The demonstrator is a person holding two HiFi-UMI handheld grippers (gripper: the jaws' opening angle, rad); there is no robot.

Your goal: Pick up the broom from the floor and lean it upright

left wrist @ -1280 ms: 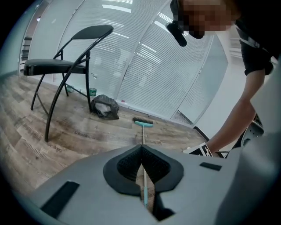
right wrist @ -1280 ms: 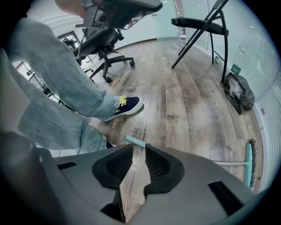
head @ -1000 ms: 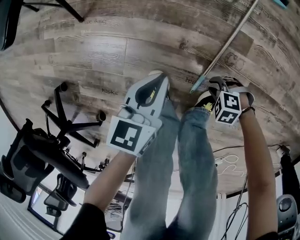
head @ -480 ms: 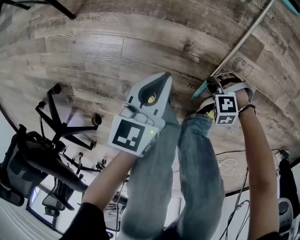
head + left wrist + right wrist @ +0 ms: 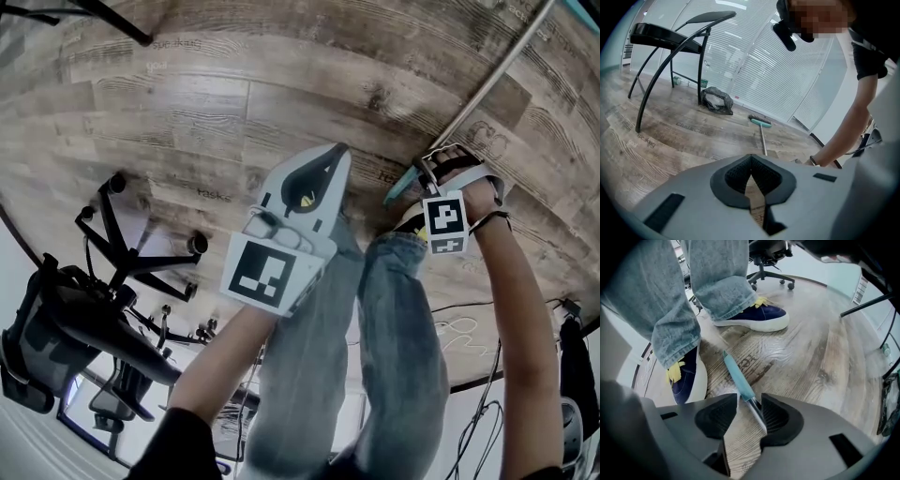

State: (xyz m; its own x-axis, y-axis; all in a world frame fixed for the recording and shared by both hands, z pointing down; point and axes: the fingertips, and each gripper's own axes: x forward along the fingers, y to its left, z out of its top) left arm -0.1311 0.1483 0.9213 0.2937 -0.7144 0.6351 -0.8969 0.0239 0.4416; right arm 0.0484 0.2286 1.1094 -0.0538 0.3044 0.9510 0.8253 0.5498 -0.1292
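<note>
Head view: broom [image 5: 487, 80] lies flat on the floor [image 5: 187, 103], its teal grip end at the right tool [image 5: 424, 176], at 2 o'clock. The left tool [image 5: 323, 161] hangs centre.

Left gripper view: jaws pressed together, nothing between them.

Right gripper view: jaws spread and just been opening. The shaft lies between them, against the 3 o'clock pad only.

Risk: an off-centre pinch this near the end may let the round shaft skid out, or let the broom swing on lifting.

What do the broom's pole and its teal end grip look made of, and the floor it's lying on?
Thin silver broom pole: likely a bare metal tube, since it shows a bright glint along its length. Teal end grip: a matte plastic or rubber sleeve, with no shine. Grey-brown plank floor: probably wood-grain laminate or vinyl, with faint printed words on it.
</note>
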